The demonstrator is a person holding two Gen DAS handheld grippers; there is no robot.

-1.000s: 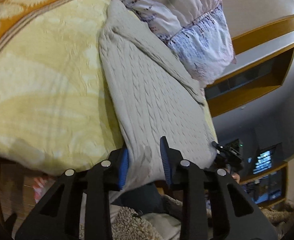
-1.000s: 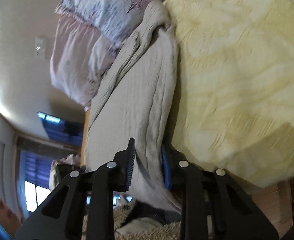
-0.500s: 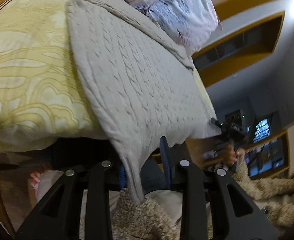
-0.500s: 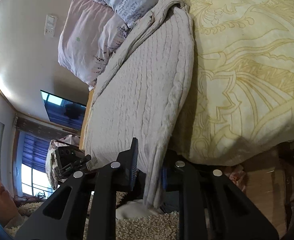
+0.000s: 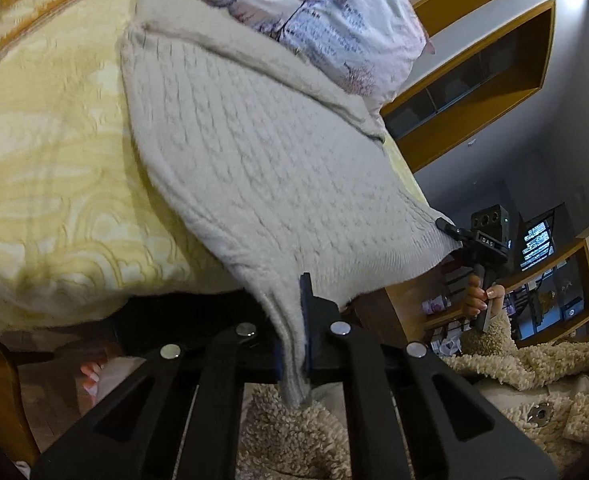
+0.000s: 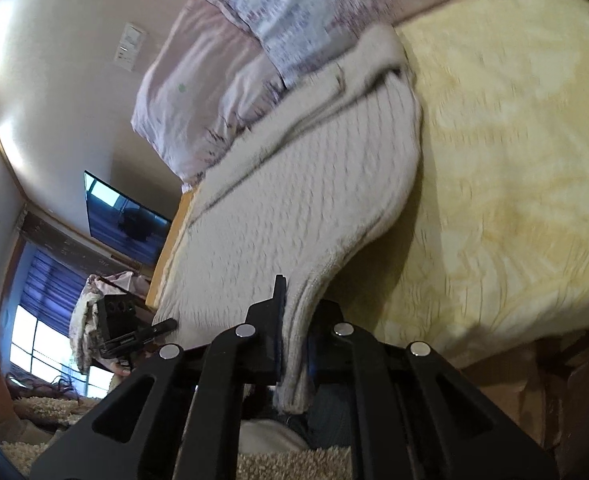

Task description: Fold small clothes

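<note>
A cream cable-knit sweater lies stretched over the yellow bedspread, its far end near the pillows. My left gripper is shut on one hem corner, held off the bed's near edge. My right gripper is shut on the other hem corner of the sweater. Each gripper shows in the other's view: the right gripper at the sweater's right corner, the left gripper at its left corner. The hem hangs taut between them.
Patterned pillows lie at the head of the bed, also in the right wrist view. A wooden bed frame is below left. A wall TV and wooden shelves stand beyond. Fleecy sleeves are near.
Both grippers have pulled the sweater's hem back off the bed's near edge and lifted it. The sweater slid toward me and spread wider.
</note>
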